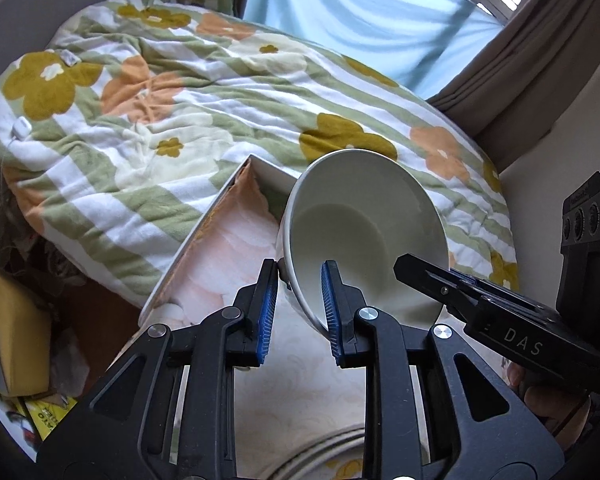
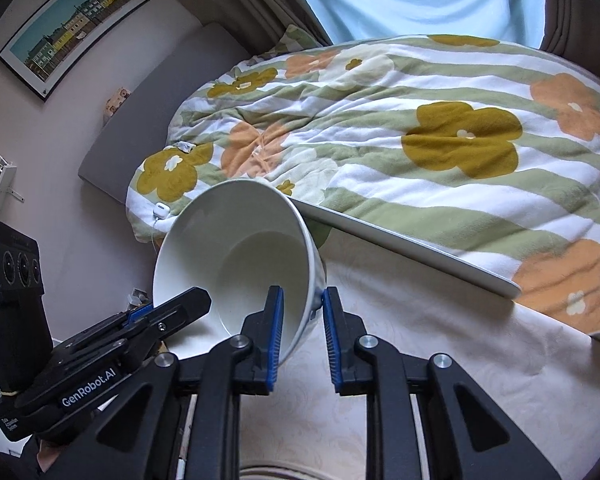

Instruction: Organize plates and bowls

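Writing is showing on both tools: white letters "DAS" are sitting on the body of the right gripper (image 1: 460, 280) where it is reaching into the left wrist view, and "GenRobot.AI" is printed along the body of the left gripper (image 2: 168, 312) in the right wrist view, with a smaller label beside it too small to read. One white bowl (image 1: 364, 232) is being held tilted above the desk (image 2: 440, 360), its opening facing the cameras, and two grippers are gripping it from opposite sides. The left gripper (image 1: 300, 300) is clamping the bowl's near wall, one blue pad outside and one inside, the jaws standing nearly closed with only the thin wall between them. The right gripper (image 2: 302, 320) is doing likewise on the bowl (image 2: 236, 256) at the other side of the rim, its jaws also nearly closed on the wall. The desk is wearing a pale patterned cloth and is standing just beside a bed covered by one quilt (image 1: 180, 112) striped green and white with mustard and orange flowers. One white earbud case (image 2: 159, 211) is lying on the quilt near its edge. One framed picture (image 2: 72, 28) of coloured houses is hanging on the wall, and a pale blue curtain (image 1: 360, 12) is hanging behind the bed
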The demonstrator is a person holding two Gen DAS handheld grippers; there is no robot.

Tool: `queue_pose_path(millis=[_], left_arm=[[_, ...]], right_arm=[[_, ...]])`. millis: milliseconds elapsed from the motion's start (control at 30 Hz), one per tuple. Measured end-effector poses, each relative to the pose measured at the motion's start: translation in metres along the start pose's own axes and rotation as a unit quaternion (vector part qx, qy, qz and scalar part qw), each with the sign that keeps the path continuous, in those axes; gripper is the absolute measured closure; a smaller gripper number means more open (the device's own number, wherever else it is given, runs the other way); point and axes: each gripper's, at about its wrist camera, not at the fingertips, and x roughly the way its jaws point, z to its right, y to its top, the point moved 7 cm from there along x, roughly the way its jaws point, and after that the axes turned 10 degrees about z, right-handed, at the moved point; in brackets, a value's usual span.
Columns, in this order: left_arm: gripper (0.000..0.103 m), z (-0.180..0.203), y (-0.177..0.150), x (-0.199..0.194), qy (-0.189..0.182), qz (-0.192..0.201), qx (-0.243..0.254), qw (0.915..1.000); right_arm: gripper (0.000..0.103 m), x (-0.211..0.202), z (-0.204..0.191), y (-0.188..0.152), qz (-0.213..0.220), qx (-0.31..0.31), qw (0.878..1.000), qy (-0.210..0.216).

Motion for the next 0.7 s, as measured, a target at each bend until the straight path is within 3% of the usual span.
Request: queue_pose_path(millis=[167, 367, 700], left_arm=[[0.083, 0.050, -0.015, -0.049, -0.018, 0.020, 0.032, 0.9991], [0.083, 0.117, -0.058, -0.102, -0.050, 0.029, 0.068, 0.9960], [0.083, 0.218, -0.157, -0.151, -0.111, -0.012, 0.119, 0.9866]], right_arm=[[0.085, -0.064, 0.007, -0.015, 0.031, 0.010, 0.999, -0.011], [0.085, -0.151, 0.029, -0.051, 0.068, 0.020, 0.997, -0.036], [0.085, -0.268, 0.078, -0.123, 0.109, 0.061, 0.987, -0.103]])
